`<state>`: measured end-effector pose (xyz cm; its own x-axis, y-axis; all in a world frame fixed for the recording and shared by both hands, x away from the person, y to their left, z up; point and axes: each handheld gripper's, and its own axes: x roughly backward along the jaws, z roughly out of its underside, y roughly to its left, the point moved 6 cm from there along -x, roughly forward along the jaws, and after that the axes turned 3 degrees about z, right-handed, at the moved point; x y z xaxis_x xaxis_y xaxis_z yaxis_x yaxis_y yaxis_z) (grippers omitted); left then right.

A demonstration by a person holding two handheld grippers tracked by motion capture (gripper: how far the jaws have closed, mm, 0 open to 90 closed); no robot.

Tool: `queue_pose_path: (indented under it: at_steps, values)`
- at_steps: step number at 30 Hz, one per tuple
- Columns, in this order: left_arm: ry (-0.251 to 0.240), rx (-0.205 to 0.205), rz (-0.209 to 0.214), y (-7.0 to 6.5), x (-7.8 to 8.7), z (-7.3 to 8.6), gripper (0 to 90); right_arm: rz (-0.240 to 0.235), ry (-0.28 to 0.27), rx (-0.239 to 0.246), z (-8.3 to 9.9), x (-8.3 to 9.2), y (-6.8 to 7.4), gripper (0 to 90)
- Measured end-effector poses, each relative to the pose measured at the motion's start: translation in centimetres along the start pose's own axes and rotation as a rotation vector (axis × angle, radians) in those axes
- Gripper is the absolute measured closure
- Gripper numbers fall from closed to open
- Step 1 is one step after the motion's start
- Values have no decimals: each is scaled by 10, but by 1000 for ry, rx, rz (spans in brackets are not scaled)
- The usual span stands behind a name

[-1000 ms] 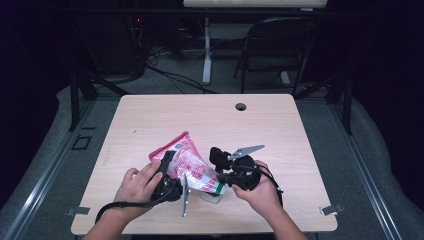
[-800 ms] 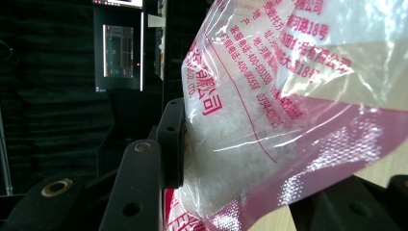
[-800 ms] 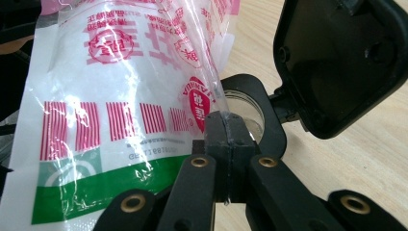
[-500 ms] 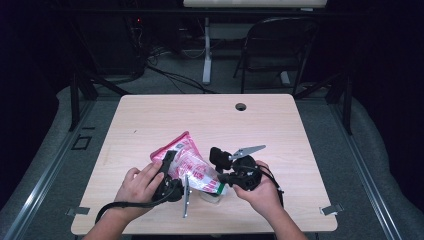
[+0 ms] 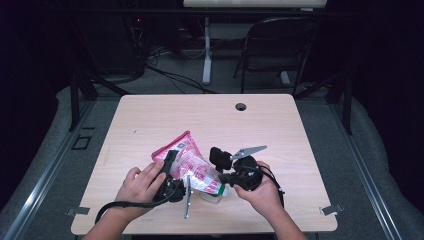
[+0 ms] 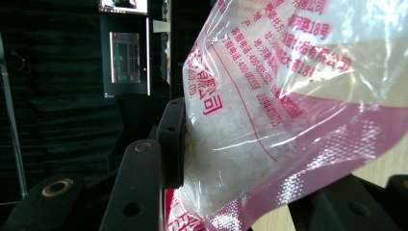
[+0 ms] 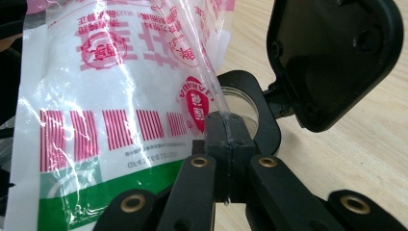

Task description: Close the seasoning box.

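Here both hand-held grippers [image 5: 170,172] [image 5: 222,175] clamp the bag [image 5: 192,165], lying diagonally, top far-left.

Left tool [image 5: 172,167] tilted, jaws partway apart, right tool [image 5: 225,167] jaws pressed together, both hands low and close

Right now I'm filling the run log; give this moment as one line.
left hand-held gripper: shut on bag | right hand-held gripper: pinching bag's edge | jar: under bag | hands: holding
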<state>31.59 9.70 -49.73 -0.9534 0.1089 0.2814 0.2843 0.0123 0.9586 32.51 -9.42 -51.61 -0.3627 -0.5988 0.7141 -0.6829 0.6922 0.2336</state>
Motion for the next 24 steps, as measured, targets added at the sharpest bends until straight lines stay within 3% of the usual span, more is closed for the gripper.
queue_pose_path:
  at_steps: [24]
  values:
    - [1,-26,3,0,-1,-3,626,-5,-4,-9,1,-1,-2,900]
